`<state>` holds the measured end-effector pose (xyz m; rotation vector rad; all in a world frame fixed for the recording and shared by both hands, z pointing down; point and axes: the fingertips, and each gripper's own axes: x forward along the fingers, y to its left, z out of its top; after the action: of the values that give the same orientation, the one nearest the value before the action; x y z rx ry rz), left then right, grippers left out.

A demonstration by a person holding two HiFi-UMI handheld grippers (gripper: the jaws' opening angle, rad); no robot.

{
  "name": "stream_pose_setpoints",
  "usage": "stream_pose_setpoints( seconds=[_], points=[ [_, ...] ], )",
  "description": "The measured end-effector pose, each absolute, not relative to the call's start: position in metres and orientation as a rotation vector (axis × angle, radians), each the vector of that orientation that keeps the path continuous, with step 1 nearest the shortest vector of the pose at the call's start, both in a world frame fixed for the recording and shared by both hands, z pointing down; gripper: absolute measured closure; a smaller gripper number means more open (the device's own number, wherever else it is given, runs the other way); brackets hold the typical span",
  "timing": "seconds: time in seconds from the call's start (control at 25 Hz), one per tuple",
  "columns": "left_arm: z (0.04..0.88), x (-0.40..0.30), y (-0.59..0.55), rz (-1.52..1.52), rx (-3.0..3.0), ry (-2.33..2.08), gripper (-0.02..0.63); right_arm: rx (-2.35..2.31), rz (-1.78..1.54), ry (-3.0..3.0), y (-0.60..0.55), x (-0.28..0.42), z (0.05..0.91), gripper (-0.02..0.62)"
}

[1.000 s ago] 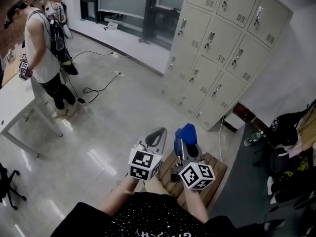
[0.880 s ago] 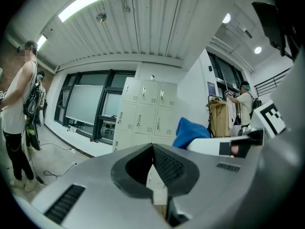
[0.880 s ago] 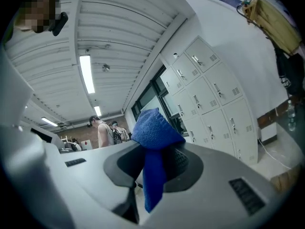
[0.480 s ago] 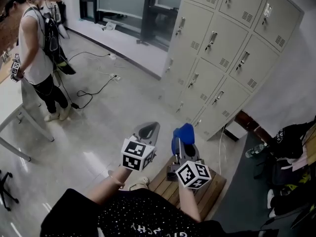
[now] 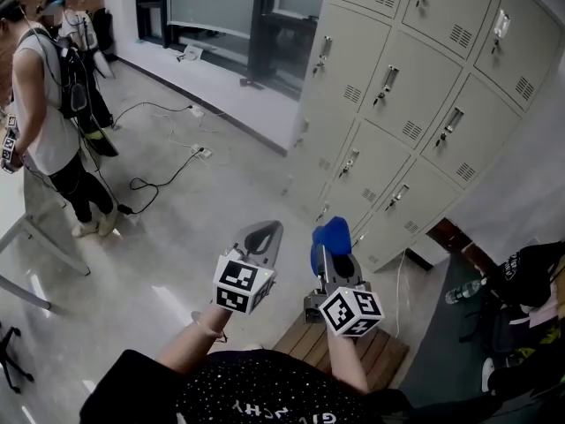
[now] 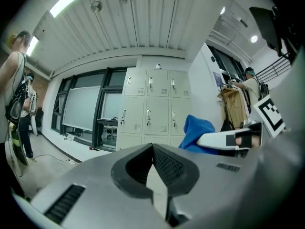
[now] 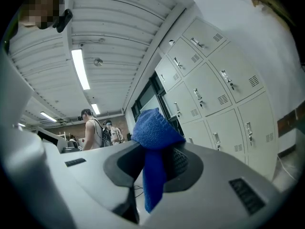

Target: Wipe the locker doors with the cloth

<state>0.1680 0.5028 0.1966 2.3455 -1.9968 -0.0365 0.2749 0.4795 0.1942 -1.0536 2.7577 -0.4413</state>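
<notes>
My right gripper [image 7: 151, 162] jaws clamp the cloth [image 7: 153, 127], which bunches past their tips. Left gripper [image 6: 153, 150] jaws closed, empty. Lockers [image 5: 415, 104] ahead of both.

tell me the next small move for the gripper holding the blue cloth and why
Probably carry the right gripper forward toward the lockers until the blue cloth meets a door. Its fingers are shut on the cloth, which bunches out past them, but the doors stand apart from it, with open floor between.
</notes>
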Motion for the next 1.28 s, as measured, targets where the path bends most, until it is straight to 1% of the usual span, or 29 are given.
stream_pose_setpoints(
  seconds=[0.2, 0.52, 1.0, 1.28],
  points=[
    [0.221, 0.156, 0.473, -0.007, 2.349, -1.979, 0.600, -1.100, -0.451, 2.777, 0.449, 0.259, 0.219, 0.514],
    [0.265, 0.144, 0.448, 0.002, 2.248, -1.946, 0.600, -1.250, -0.493, 2.778, 0.427, 0.261, 0.268, 0.514],
    [0.268, 0.123, 0.421, -0.008, 2.243, -1.944, 0.600, -1.295, -0.508, 2.733, 0.411, 0.260, 0.267, 0.514],
    [0.269, 0.111, 0.397, 0.017, 2.299, -1.915, 0.600, -1.292, -0.558, 2.735, 0.390, 0.241, 0.279, 0.514]
  ],
)
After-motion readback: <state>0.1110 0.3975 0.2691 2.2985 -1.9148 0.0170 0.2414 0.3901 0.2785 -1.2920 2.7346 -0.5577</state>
